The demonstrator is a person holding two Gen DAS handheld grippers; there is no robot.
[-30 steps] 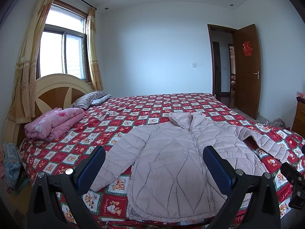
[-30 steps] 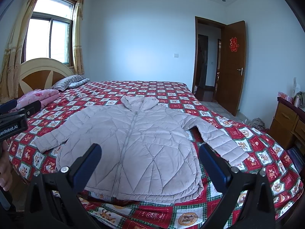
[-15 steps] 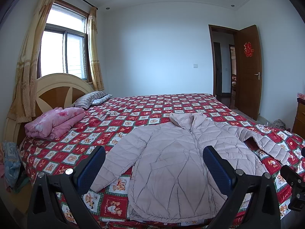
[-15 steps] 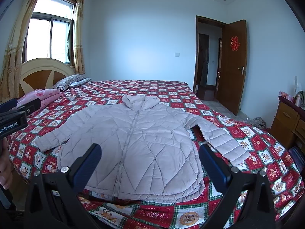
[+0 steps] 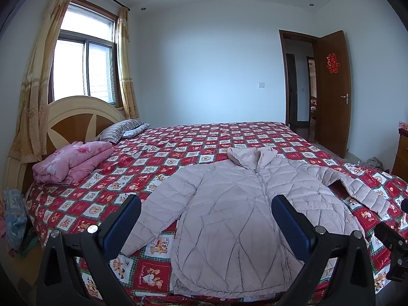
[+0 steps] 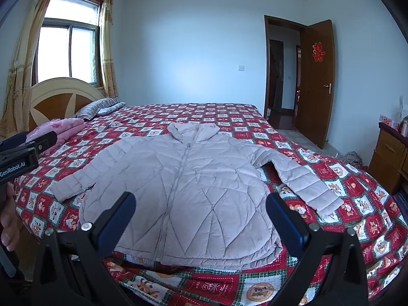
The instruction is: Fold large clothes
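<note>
A pale pink quilted jacket (image 5: 237, 204) (image 6: 183, 186) lies flat and zipped on the bed, collar toward the far wall, both sleeves spread outward, hem at the near edge. My left gripper (image 5: 206, 204) hovers open above the near bed edge, in front of the jacket's lower left half, holding nothing. My right gripper (image 6: 201, 201) is also open and empty, held in front of the hem near the jacket's middle. In the right wrist view the left gripper's body (image 6: 23, 153) shows at the left edge with a hand (image 6: 9, 219) below it.
The bed carries a red checked cartoon quilt (image 5: 204, 142) (image 6: 357, 204). A folded pink blanket (image 5: 71, 162) and a striped pillow (image 5: 119, 128) lie by the headboard (image 5: 76, 119). An open wooden door (image 6: 316, 81) is at the right, and a wooden dresser (image 6: 390, 153) stands at the far right.
Both grippers have drifted slightly; the jacket sits a little lower in each view. The jacket itself has not moved and both grippers stay open.
</note>
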